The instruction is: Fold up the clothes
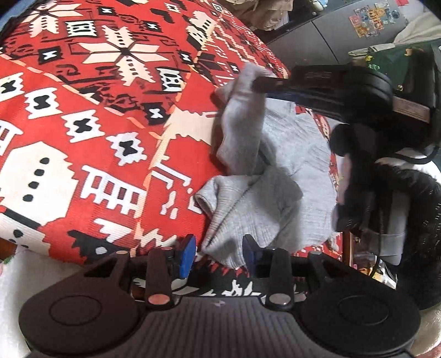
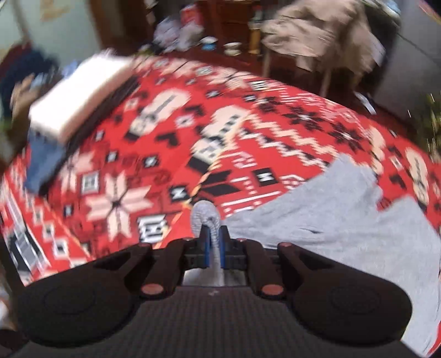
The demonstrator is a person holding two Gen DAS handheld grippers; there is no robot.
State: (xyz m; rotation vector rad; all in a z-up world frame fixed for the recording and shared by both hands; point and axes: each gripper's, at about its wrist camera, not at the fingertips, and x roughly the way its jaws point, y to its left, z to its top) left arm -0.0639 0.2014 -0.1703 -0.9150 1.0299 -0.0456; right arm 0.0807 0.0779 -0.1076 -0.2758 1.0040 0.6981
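Note:
A light grey knit garment (image 1: 256, 209) lies crumpled on a red, black and cream patterned cloth (image 1: 96, 132). My left gripper (image 1: 219, 254) is open, and a fold of the garment hangs down between its blue pads (image 1: 187, 256). My right gripper (image 1: 255, 82) is shut on a grey sleeve or edge and holds it lifted above the cloth. In the right wrist view the right gripper (image 2: 215, 247) pinches that grey fabric, and the rest of the garment (image 2: 330, 220) spreads to the right. That view is blurred.
A white folded item (image 2: 80, 99) and a blue one (image 2: 44, 162) lie at the cloth's far left. A chair with beige clothing (image 2: 317, 30) stands behind. A grey cabinet with stickers (image 1: 358, 24) is beyond the cloth's edge.

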